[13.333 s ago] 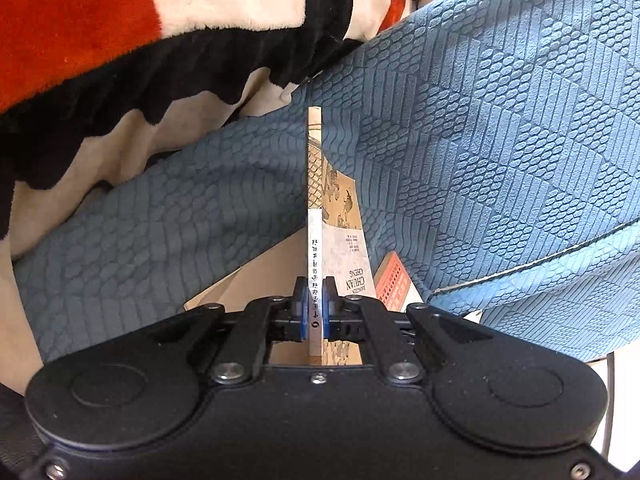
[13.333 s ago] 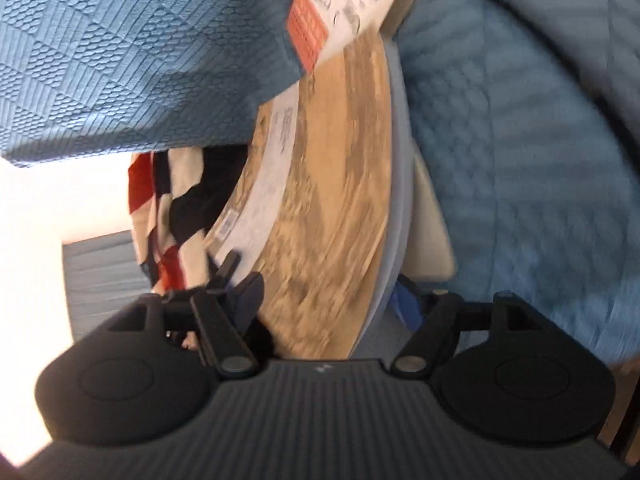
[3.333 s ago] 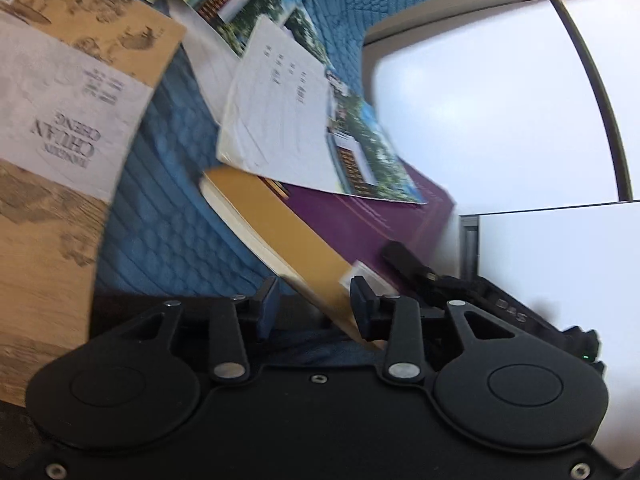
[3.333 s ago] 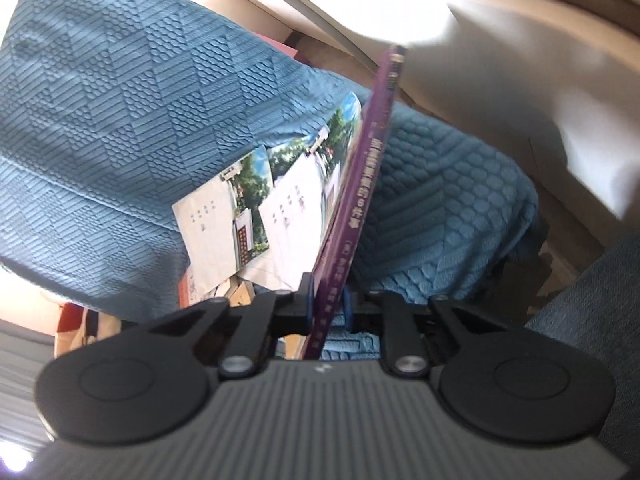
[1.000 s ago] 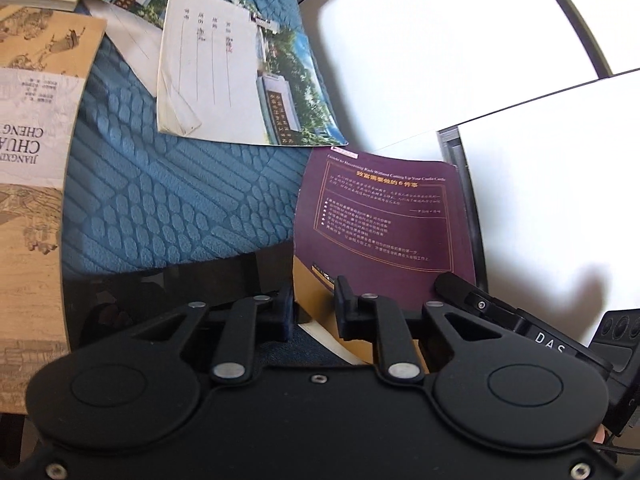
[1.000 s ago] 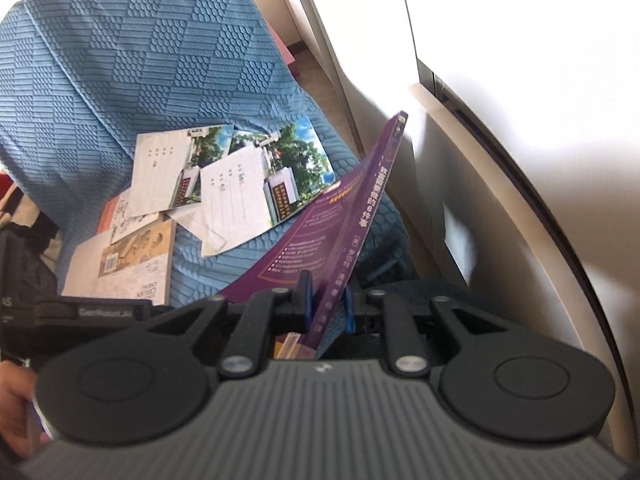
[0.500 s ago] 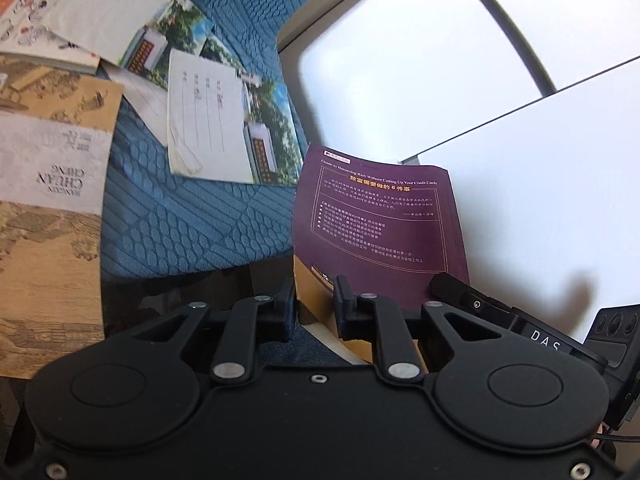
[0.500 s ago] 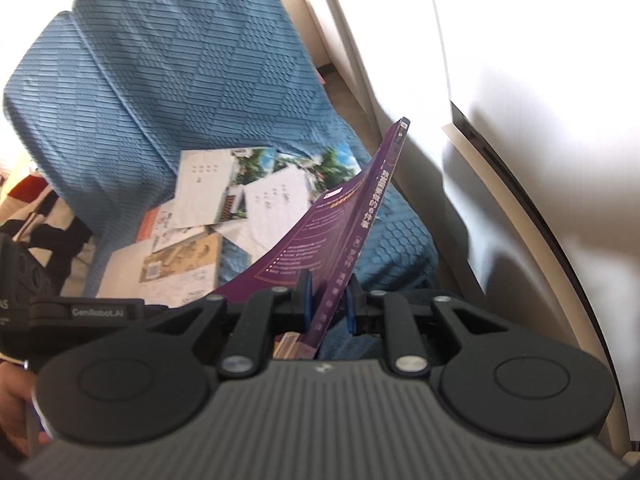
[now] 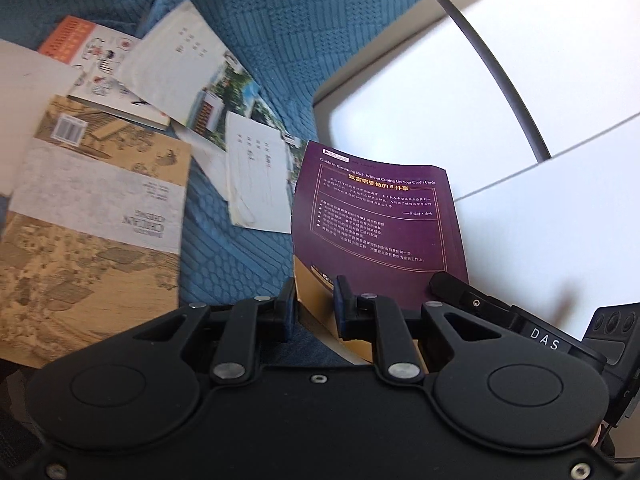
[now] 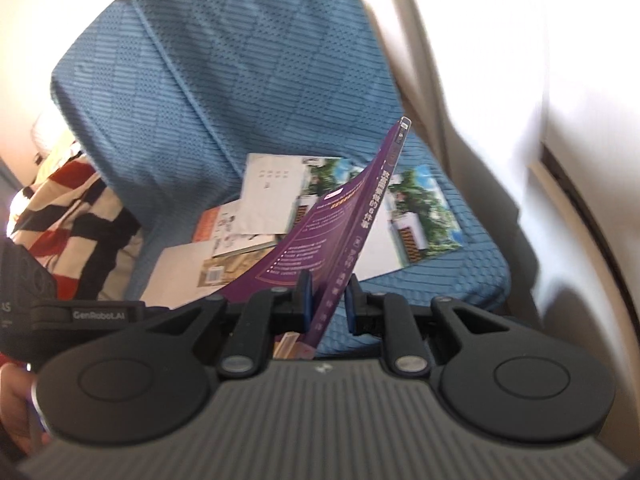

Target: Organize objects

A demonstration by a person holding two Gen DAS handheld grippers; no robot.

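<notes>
The purple book (image 9: 380, 224) is a thin paperback with yellow and white print on its cover and a tan band along its lower edge. Its spine (image 10: 362, 224) stands tilted between the jaws of the right gripper (image 10: 327, 300), which are parted with a gap on each side of it; whether they touch it I cannot tell. The left gripper (image 9: 314, 306) is partly open, and the book's lower left corner sits between its fingers. Left of the book, on the blue seat (image 9: 236, 256), lie postcards (image 9: 258, 176), a tan book (image 9: 100, 216) and an orange-edged booklet (image 9: 100, 64), overlapping. Behind them a striped blanket (image 10: 76, 208) rests beside the seat.
</notes>
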